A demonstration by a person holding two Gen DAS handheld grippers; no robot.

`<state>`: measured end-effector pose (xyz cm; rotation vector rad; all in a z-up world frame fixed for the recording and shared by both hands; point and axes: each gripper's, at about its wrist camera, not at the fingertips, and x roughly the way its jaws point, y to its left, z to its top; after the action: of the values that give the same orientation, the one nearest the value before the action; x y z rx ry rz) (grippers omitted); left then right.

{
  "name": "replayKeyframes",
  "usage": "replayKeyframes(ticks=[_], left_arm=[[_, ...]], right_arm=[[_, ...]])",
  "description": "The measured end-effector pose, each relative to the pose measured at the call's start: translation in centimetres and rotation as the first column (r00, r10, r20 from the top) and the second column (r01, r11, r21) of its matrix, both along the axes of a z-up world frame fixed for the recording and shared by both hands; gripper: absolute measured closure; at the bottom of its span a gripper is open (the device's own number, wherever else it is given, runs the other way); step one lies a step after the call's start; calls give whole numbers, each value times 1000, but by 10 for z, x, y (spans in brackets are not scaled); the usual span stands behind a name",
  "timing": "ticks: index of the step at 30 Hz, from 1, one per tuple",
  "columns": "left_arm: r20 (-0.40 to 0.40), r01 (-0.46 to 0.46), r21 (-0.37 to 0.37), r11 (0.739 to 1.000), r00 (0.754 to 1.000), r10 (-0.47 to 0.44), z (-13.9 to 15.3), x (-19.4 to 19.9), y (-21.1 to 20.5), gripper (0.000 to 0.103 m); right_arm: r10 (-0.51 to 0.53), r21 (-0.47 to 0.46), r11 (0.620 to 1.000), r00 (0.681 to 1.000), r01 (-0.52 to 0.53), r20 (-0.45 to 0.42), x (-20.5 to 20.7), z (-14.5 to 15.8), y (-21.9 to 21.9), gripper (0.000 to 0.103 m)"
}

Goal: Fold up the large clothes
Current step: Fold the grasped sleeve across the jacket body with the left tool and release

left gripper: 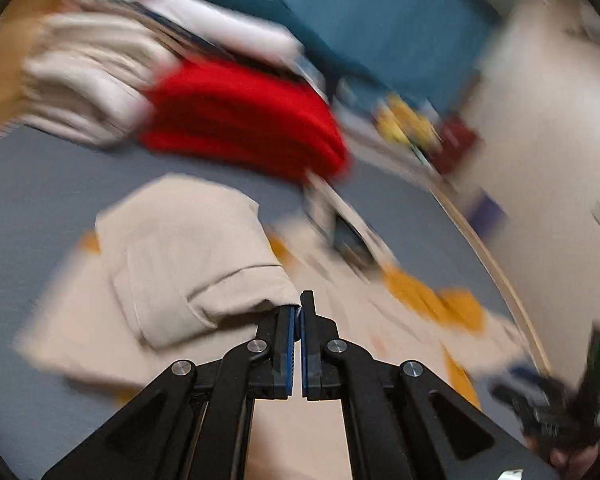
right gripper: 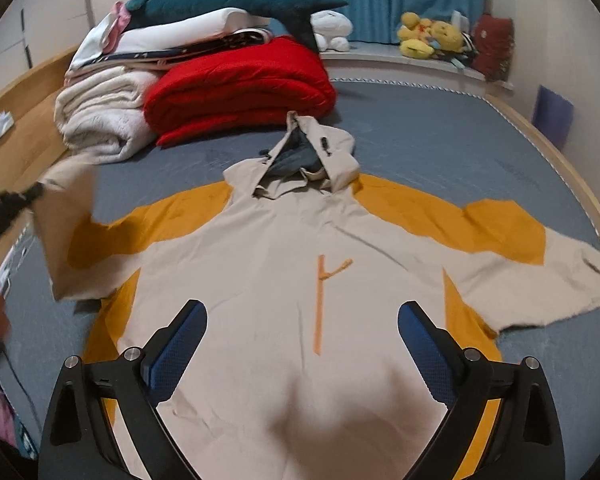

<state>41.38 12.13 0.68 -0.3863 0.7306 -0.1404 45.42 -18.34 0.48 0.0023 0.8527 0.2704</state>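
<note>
left gripper [left gripper: 300, 312]: fingers pinched on beige sleeve cuff [left gripper: 276, 300] | right gripper [right gripper: 302, 340]: fingers wide, nothing between, above hooded jacket [right gripper: 284, 240] chest, orange zipper [right gripper: 320, 304] between fingertips

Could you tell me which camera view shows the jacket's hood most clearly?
The right wrist view: the hood lies sharp and unobstructed at the top of the spread jacket. The left wrist view is motion-blurred; its hood is only a smear.
</note>
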Motion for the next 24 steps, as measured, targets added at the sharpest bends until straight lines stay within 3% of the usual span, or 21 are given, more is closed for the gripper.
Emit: replayKeyframes(ticks=[2, 5, 8, 9, 11, 13, 17, 19, 22, 24], left_arm=[[-154, 111, -25, 993, 982, -114, -37, 16, -46, 98], [-268, 142, -56, 988, 951, -152, -62, 21, -66, 97], [-245, 107, -25, 994, 963, -110, -32, 10, -54, 92], [-225, 69, -12, 998, 972, -70, -17, 4, -43, 82], [-213, -35, -1, 999, 976, 34, 7, -2, -18, 71], [-227, -112, -30, 993, 968, 103, 13, -16, 6, 71], [-299, -172, -106, 979, 945, 134, -16, -24, 29, 71], [-366, -155, -99, 983, 924, 109, -46, -11, 25, 72], [-422, -102, -146, 984, 906, 31, -77, 17, 24, 73], [-436, -96, -93, 991, 899, 46, -81, 23, 30, 74]], right_arm=[[-27, 1, 1000, 1000, 27, -2, -3, 2, -9, 15], [-43, 14, 999, 999, 43, -10, -7, 2, -19, 29], [-60, 26, 998, 998, 61, -32, -9, -2, -30, 40], [-63, 43, 997, 997, 64, -46, -9, -3, -34, 43], [-56, 71, 996, 997, 60, -59, -7, -3, -37, 56], [-51, 81, 995, 997, 56, -59, -7, -2, -37, 62], [-29, 112, 993, 997, 37, -71, -4, -9, -28, 68], [0, 129, 992, 997, 9, -75, -4, -14, -18, 70], [51, 128, 991, 997, -44, -52, -6, -20, 1, 72], [113, 136, 985, 993, -107, -31, -8, -27, 18, 72]])
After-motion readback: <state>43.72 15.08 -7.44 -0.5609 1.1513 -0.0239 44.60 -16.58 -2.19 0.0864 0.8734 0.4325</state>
